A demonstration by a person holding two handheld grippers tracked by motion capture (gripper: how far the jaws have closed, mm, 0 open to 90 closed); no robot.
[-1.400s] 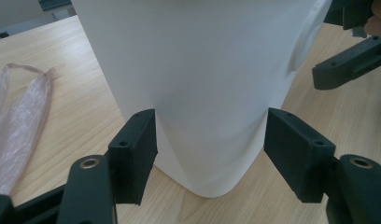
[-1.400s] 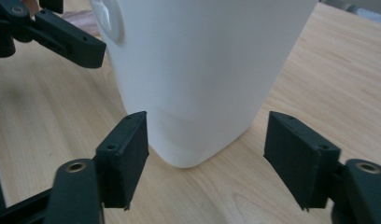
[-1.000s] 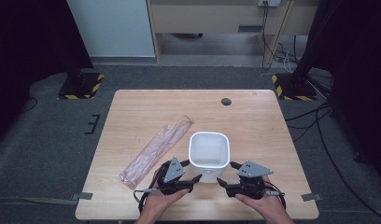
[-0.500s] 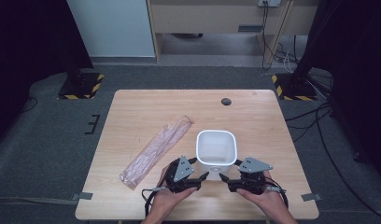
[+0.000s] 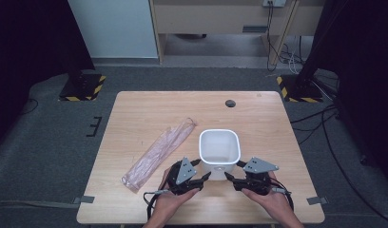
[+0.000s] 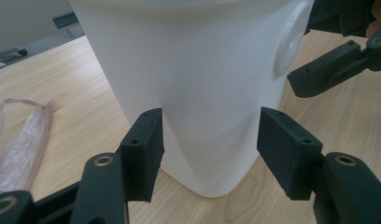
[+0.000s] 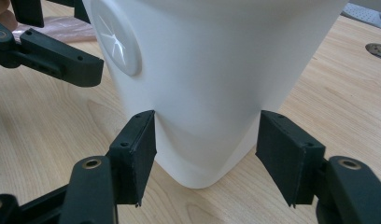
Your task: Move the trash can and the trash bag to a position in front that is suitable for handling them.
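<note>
**Both tools spread at the near corners of the white bin**

Your bench (image 5: 149, 109) is a pale wooden top on grey carpet, with a small dark round disc (image 5: 230, 103) near its far edge. Two black stands with yellow-and-black striped bases flank it, cables trail at the right, and a light wooden cabinet sits behind.

The white plastic bin (image 5: 219, 151) stands upright, right of the bench's middle, toward your side. A crumpled pinkish clear plastic bag (image 5: 159, 153) lies diagonally to its left, apart from it.

Compared with half a second ago, the bin sits about where it was and your hands have closed in slightly on its near side.

Your left tool (image 5: 205, 176) reaches in from the lower left, your right tool (image 5: 228, 177) from the lower right, each hand gripping from behind near the bench's front edge. In the left gripper view the left tool (image 6: 209, 140) has its jaws spread around a lower corner of the bin (image 6: 202, 84); whether the pads touch it is unclear. The right tool (image 7: 205, 140) straddles the neighbouring corner of the bin (image 7: 216, 70) the same way.
</note>
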